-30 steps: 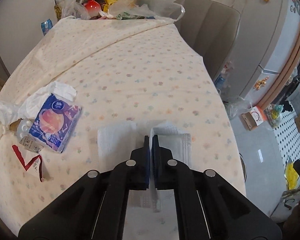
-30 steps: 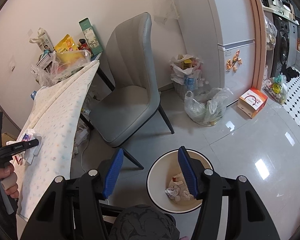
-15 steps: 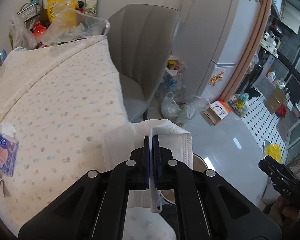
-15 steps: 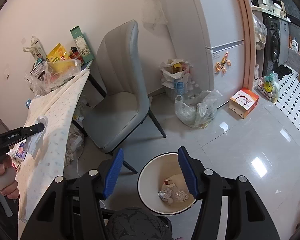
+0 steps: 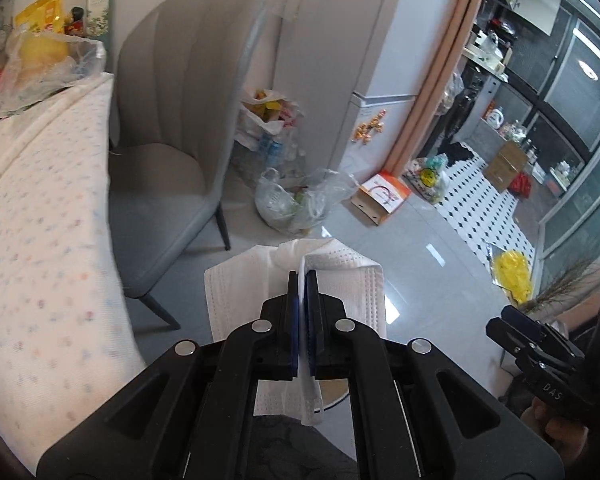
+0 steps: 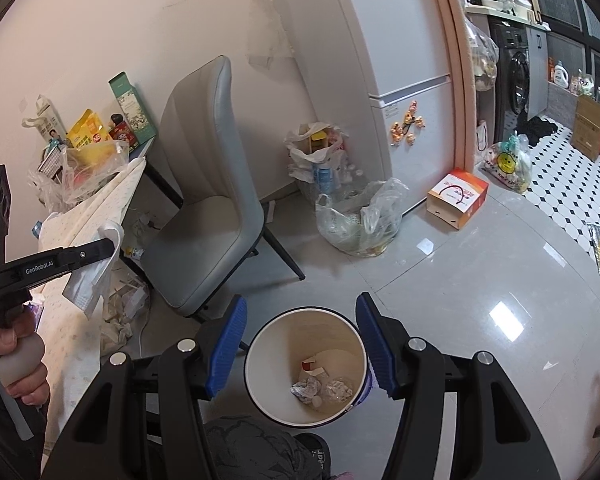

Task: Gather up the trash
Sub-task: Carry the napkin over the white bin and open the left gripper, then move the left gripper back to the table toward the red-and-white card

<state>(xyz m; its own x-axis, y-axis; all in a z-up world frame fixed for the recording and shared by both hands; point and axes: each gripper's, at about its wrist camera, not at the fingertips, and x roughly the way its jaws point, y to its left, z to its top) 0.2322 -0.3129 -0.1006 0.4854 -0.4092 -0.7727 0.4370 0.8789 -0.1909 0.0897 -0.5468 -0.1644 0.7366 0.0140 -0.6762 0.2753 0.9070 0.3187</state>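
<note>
My left gripper [image 5: 302, 280] is shut on a white paper towel [image 5: 244, 292] and holds it in the air past the table's edge, over the floor. In the right wrist view the same gripper [image 6: 110, 245] and the hanging towel [image 6: 90, 284] show at the left. My right gripper [image 6: 300, 320] is open and empty above a white trash bin [image 6: 260, 364] that holds crumpled wrappers [image 6: 308, 388]. The bin's rim is partly hidden behind the towel in the left wrist view.
A table with a flowered cloth [image 5: 32, 220] is at the left, a grey chair [image 5: 168, 132] beside it. Plastic bags of rubbish [image 6: 356, 216] and a cardboard box [image 6: 456, 196] lie on the floor by the fridge [image 6: 400, 80].
My left gripper has lifted the paper towel off the table and swung right, out over the floor towards the bin. My right gripper has stayed open above the bin.
</note>
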